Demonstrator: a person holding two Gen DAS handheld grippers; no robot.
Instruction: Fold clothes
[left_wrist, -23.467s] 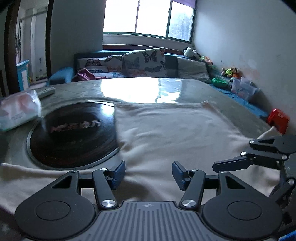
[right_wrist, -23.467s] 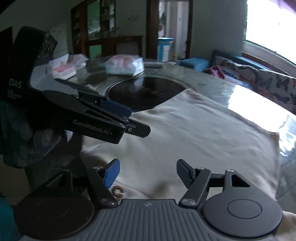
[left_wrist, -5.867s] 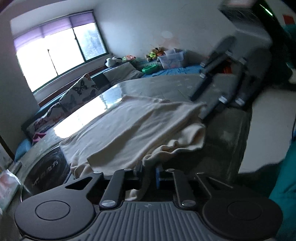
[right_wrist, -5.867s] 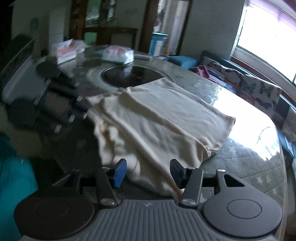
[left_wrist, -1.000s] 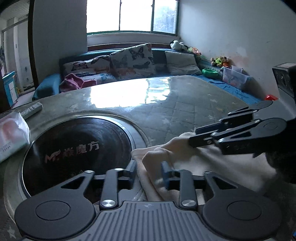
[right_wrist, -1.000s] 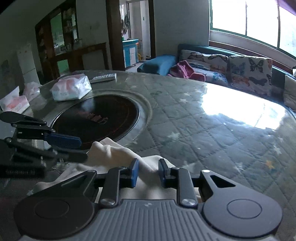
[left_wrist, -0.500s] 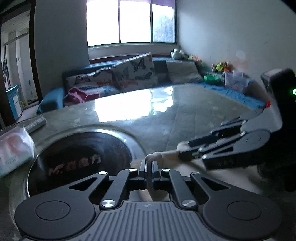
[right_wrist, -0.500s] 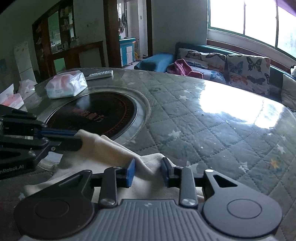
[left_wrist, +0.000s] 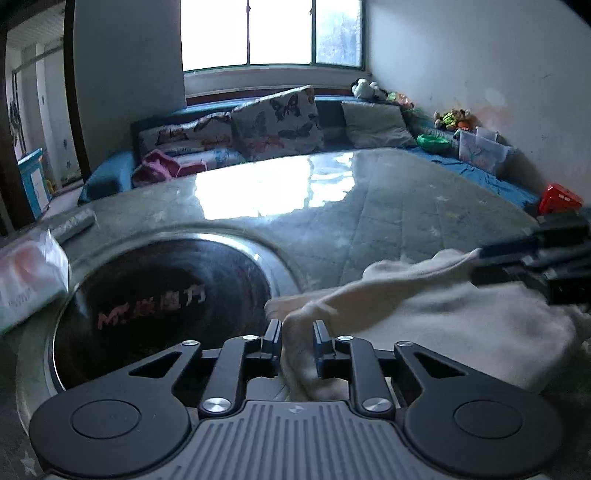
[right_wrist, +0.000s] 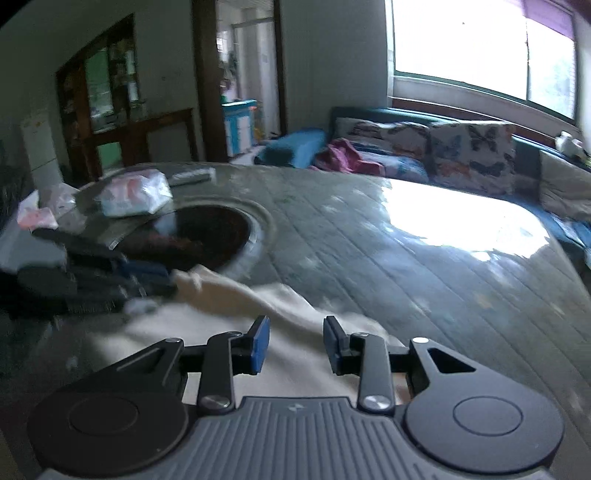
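Observation:
A cream garment (left_wrist: 436, 317) lies bunched on the quilted table (left_wrist: 388, 206), right of the dark round inset (left_wrist: 159, 295). My left gripper (left_wrist: 297, 339) has its jaws a little apart with a fold of the garment between them. In the right wrist view the garment (right_wrist: 295, 343) lies under my right gripper (right_wrist: 295, 341), whose jaws stand well apart over the cloth. The right gripper shows blurred in the left wrist view (left_wrist: 532, 262) at the garment's far corner. The left gripper shows blurred in the right wrist view (right_wrist: 110, 273) at the garment's left end.
Tissue packs (right_wrist: 135, 194) and a remote (right_wrist: 192, 176) lie beyond the dark inset. A tissue pack (left_wrist: 26, 273) sits at the left in the left wrist view. A sofa with butterfly cushions (left_wrist: 277, 125) runs along the far wall under the window.
My left gripper's jaws have parted slightly around the fold. My right gripper has opened wider. Both views swung, and the garment now stretches between the two grippers.

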